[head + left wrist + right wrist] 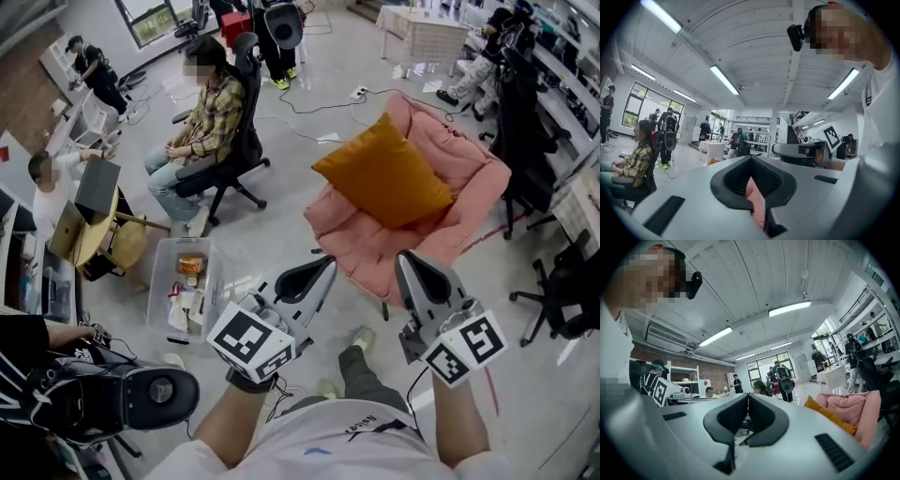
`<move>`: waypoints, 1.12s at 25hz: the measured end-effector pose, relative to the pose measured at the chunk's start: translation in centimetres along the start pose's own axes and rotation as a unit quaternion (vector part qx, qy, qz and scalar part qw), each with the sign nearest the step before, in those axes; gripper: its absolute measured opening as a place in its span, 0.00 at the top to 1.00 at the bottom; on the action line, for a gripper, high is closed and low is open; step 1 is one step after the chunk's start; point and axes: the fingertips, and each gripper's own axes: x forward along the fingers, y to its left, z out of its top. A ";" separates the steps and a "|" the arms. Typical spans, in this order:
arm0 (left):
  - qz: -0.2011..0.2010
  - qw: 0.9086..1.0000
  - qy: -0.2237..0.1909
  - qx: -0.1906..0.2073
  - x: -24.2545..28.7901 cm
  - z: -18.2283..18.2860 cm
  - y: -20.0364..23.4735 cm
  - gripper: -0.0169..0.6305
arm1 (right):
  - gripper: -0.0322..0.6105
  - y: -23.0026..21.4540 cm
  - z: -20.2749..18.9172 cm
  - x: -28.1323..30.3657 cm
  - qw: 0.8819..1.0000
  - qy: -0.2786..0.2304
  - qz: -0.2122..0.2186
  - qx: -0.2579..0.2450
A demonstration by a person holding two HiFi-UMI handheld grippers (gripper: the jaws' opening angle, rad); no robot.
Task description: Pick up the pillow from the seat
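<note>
Two tongs point at an orange pillow (384,173) that leans, tilted on one corner, against the back of a pink chair (473,159) in the upper right of the head view; the pillow rests on the seat, well apart from both tools. The left tongs (328,263) at lower centre are closed with nothing held, and the pink sliver at their tips in the left gripper view (751,159) looks to be the chair beyond, not a catch; the right tongs (405,255) just beside them are likewise pressed together and empty (747,397), with the pillow (829,416) and chair (858,408) at the right edge of their own view. A seated person in a plaid shirt (211,122) and a clear plastic bin (161,286) occupy the left half of the frame. The reach has not begun; the likely faults lie ahead: tongs that arrive closed would only shove the soft pillow deeper into the chair; a shallow pinch on the loose cover could slip as the weight hangs; the propped pillow may topple sideways at first touch.
</note>
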 end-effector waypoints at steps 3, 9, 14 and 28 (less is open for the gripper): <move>0.001 1.000 0.002 -0.001 4.0 0.2 2.1 0.96 | 0.93 -3.3 0.5 2.3 1.000 0.006 0.007 -0.007; -0.014 1.000 0.005 0.022 10.8 1.9 4.8 0.96 | 0.93 -9.5 2.5 5.5 1.000 -0.006 0.013 0.001; -0.027 0.999 0.005 0.045 16.2 3.3 5.3 0.96 | 0.93 -14.0 4.3 5.8 1.000 -0.022 0.009 0.002; -0.098 0.995 0.008 0.025 24.6 2.4 11.8 0.96 | 0.93 -21.4 4.9 11.5 0.998 -0.019 -0.053 0.003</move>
